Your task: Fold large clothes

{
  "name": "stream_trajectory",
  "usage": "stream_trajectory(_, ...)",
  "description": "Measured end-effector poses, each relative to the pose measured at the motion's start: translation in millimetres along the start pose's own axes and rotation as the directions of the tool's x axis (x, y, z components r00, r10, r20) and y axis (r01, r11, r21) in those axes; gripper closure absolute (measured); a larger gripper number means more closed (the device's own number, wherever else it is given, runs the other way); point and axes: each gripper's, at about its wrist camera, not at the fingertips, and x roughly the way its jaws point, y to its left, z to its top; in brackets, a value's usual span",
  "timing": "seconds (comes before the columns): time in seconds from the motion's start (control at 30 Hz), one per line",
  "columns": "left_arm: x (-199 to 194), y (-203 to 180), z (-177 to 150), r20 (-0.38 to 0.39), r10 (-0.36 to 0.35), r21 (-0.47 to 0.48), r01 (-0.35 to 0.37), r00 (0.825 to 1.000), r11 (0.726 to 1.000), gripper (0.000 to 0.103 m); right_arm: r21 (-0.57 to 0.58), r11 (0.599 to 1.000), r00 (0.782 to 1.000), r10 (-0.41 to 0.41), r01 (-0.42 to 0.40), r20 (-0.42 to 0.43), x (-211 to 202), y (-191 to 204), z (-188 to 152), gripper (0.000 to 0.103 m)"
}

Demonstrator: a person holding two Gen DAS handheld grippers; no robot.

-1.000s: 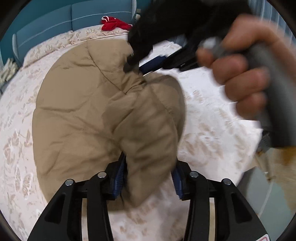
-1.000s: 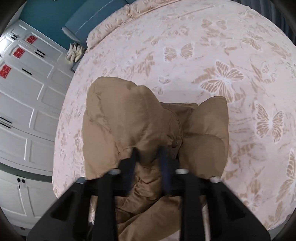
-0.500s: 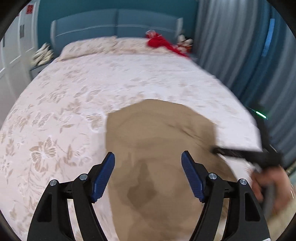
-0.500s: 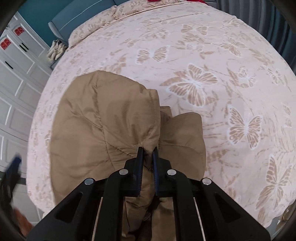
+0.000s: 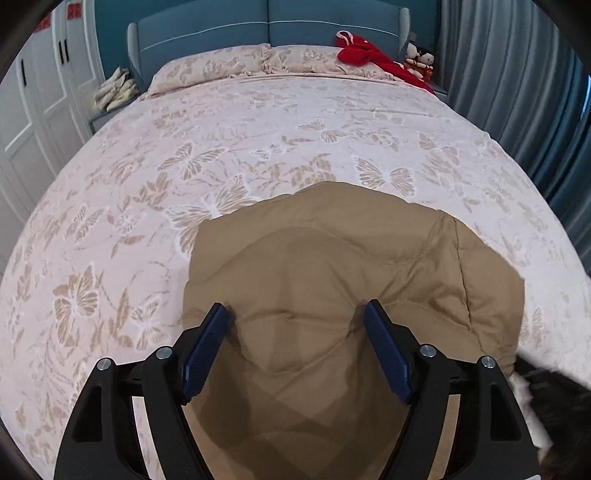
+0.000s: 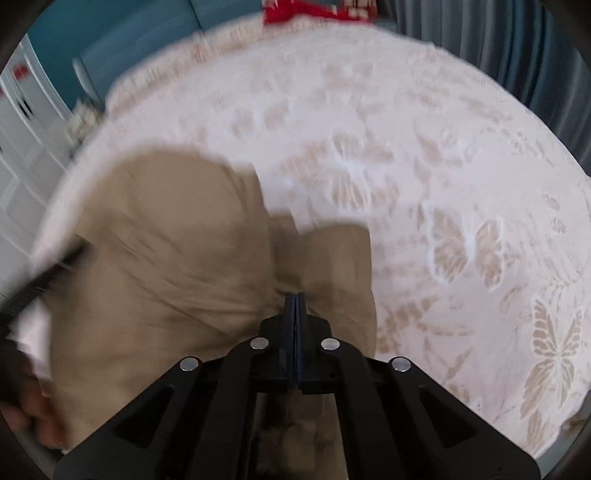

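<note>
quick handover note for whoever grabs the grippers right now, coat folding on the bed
Left gripper: open, jaws have just been opening; it hovers over the tan coat, gripping nothing.
Right gripper: shut, jaws have just been closing, tips at a crease of the coat; whether cloth is pinched is too blurred to tell.
The coat lies bunched near the front edge of the bed.
Done: it looks partly folded over itself.
Left: probably check the right grip, take a new hold with the left, finish folding and flatten.

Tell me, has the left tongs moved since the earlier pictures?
Yes. The left tongs let go of the tan coat and swung round: the blue headboard, earlier at the upper left, now stands straight ahead. Its jaws have just been opening.
</note>
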Motion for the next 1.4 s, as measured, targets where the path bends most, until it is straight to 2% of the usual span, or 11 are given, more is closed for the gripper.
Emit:
stream_trajectory(0.03, 1, 0, -1, 0.004, 0.001, 0.002, -0.001, 1.000, 1.000, 0.028, 0.012, 1.000, 1.000, 0.024, -0.024, 0.020, -10, 1, 4, 0.097)
stream_trajectory(0.13, 6, 4, -2, 0.004, -0.009, -0.011, 0.009, 1.000, 1.000, 0.027, 0.050, 0.990, 0.991, 0.132, -0.133, 0.033, -30, 6, 20, 0.071)
stream_trajectory(0.17, 7, 5, -2, 0.003, -0.011, -0.015, 0.011, 1.000, 1.000, 0.027, 0.057, 0.987, 0.988, 0.152, -0.153, 0.024, -32, 9, 23, 0.070)
stream_trajectory(0.23, 9, 7, -2, 0.001, -0.012, -0.020, 0.012, 1.000, 1.000, 0.026, 0.053, 0.984, 0.986, 0.169, -0.168, -0.005, -28, 20, 28, 0.070)
stream_trajectory(0.4, 10, 6, -3, 0.001, -0.009, -0.015, 0.009, 1.000, 1.000, 0.026, -0.007, 1.000, 0.998, 0.021, -0.022, -0.056, 13, 35, 18, 0.072)
stream_trajectory(0.83, 32, -4, -15, 0.020, 0.029, 0.036, -0.029, 0.999, 0.999, 0.016, 0.044, 0.999, 0.997, 0.026, -0.023, -0.067, 66, 16, -7, 0.074)
stream_trajectory(1.4, 48, -14, -29, 0.085, 0.066, 0.053, -0.070, 0.994, 0.996, 0.010, 0.038, 0.999, 1.000, 0.004, -0.004, -0.010, 83, 18, -20, 0.074)
